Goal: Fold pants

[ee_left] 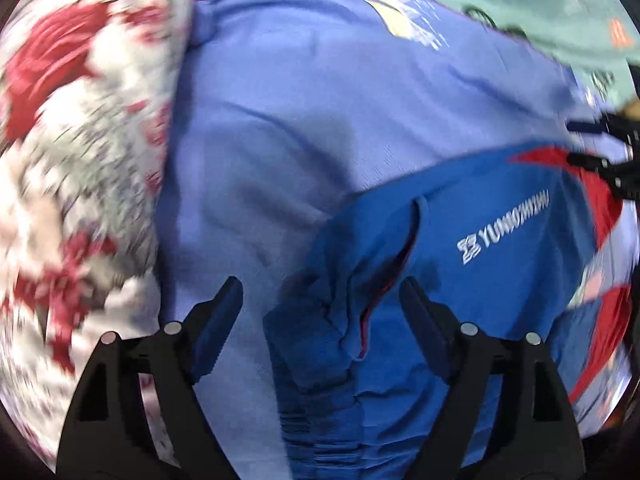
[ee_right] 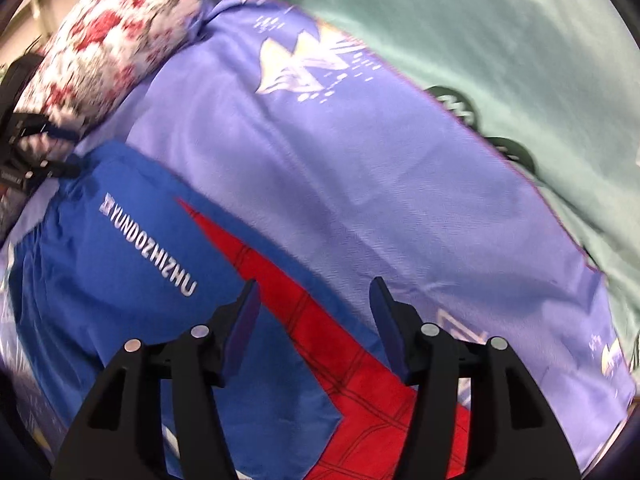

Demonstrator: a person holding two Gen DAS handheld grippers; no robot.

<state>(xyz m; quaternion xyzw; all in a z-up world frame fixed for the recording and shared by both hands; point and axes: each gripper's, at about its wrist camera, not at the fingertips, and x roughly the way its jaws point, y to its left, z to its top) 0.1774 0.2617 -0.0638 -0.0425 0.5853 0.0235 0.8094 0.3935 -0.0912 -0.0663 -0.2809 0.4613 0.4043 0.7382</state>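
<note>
Pants (ee_right: pixel 120 280) in blue with a red webbed panel lie on a lilac sheet (ee_right: pixel 320 184) beside a floral pillow (ee_right: pixel 108 40), apparently partly folded but still rumpled at the waistband, so smoothing and a further fold seem left. Both the left gripper (ee_left: pixel 320 300) and the right gripper (ee_right: pixel 314 300) hover spread wide, holding nothing. White lettering on the pants reads YUNDOZHIZHU.

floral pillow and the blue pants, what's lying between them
Only the lavender sheet lies between the floral pillow and the blue pants. Both wrist views show that stretch holding nothing else; the left gripper sits at its near edge in the right wrist view.
</note>
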